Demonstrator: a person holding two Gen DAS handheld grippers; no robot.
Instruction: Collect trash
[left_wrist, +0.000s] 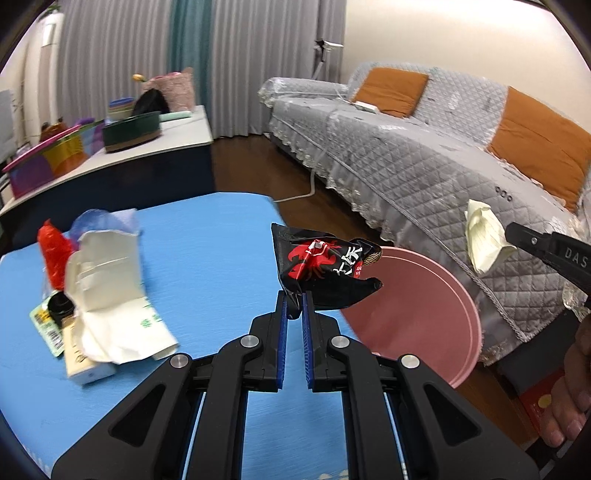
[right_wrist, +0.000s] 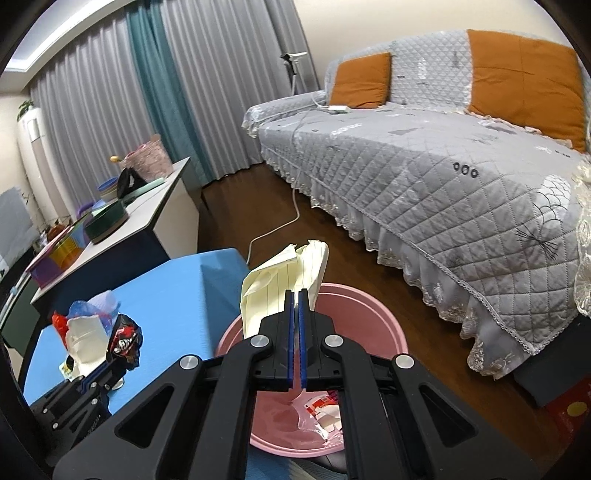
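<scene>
Snack wrapper: a black and red snack wrapper (left_wrist: 325, 269) is pinched at one corner between the closed jaws of the left gripper (left_wrist: 293, 306); it is held above the edge of the blue table (left_wrist: 207, 236), just beside the pink bin (left_wrist: 424, 306)
Wrapper axis: its long axis is seen to run crosswise to the fingers, the crumpled free end pointing toward the bin
Paper: a crumpled sheet of lined yellow paper (right_wrist: 280, 284) is clamped in the closed jaws of the right gripper (right_wrist: 296, 299), held above the bin's opening and standing up from the pads, tilted away from the camera
Done: some scraps are already seen lying in the bin's bottom
In hand: two pieces are judged ready to be dropped in
Left: a pile of torn white packaging (left_wrist: 107, 295), red plastic (left_wrist: 53, 254) and a small box (left_wrist: 83, 365) is left on the table, well apart from the bin
</scene>
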